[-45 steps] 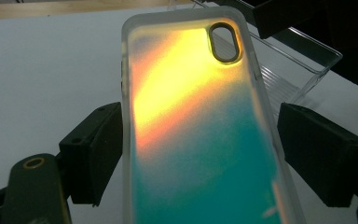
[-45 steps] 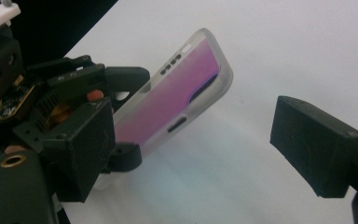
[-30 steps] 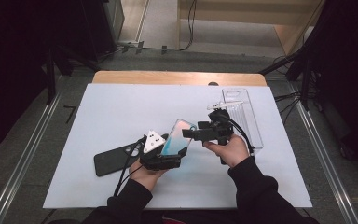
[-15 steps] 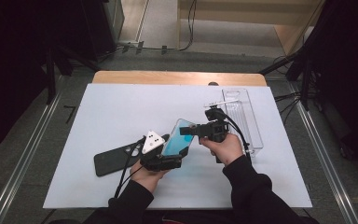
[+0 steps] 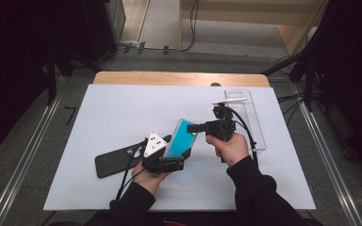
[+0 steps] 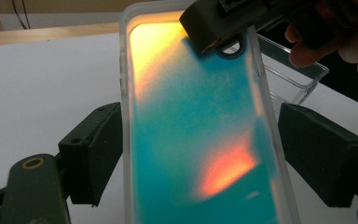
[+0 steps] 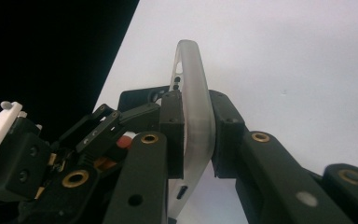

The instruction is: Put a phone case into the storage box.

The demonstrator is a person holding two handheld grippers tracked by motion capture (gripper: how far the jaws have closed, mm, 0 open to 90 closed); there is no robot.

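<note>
White table (image 5: 122, 108): black phone (image 5: 118, 161), clear box (image 5: 250, 117).

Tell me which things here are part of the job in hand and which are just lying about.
In the job:
teal phone case
left tongs, across its width
right tongs, shut on its top edge

Lying about:
black phone
clear plastic box

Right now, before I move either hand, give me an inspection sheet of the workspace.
Surface: white table top, wooden strip along its far edge.
Job's things: teal phone case, held tilted up off the surface; black phone lying flat at the left.
Clutter: clear plastic tray at the right.
Grippers: left gripper holds the case by its long sides; right gripper, jaws just closed, pinches the case's upper edge.
Cables: one trailing from each gripper; more on the floor beyond.
Surroundings: dark curtains both sides, metal rails, pale floor.
</note>
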